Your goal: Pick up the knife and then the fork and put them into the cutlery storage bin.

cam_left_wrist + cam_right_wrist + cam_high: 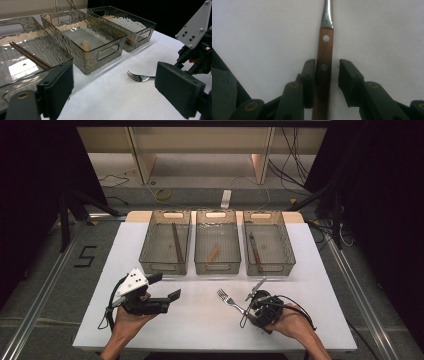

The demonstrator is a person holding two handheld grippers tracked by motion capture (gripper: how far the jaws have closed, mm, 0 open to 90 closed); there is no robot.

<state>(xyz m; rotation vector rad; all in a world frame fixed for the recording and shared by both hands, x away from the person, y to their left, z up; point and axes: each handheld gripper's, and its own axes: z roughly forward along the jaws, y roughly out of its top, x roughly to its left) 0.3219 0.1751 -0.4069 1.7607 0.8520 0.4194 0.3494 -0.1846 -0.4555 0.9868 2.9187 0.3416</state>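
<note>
The fork [229, 300] lies on the tabletop [200, 320], its wooden handle running straight between the right tongs [327, 65], narrowed but not yet clamping. The left tongs [165, 286] hover wide, well apart.

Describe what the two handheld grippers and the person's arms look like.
Both grippers are black, each with two flat, blocky jaws and a black cable looping off. The left gripper carries a grey three-cornered plate dotted with small holes; the right gripper has one too. Brass-coloured pivot pins show on the jaw arms. The forearms are bare, no sleeves.
</note>
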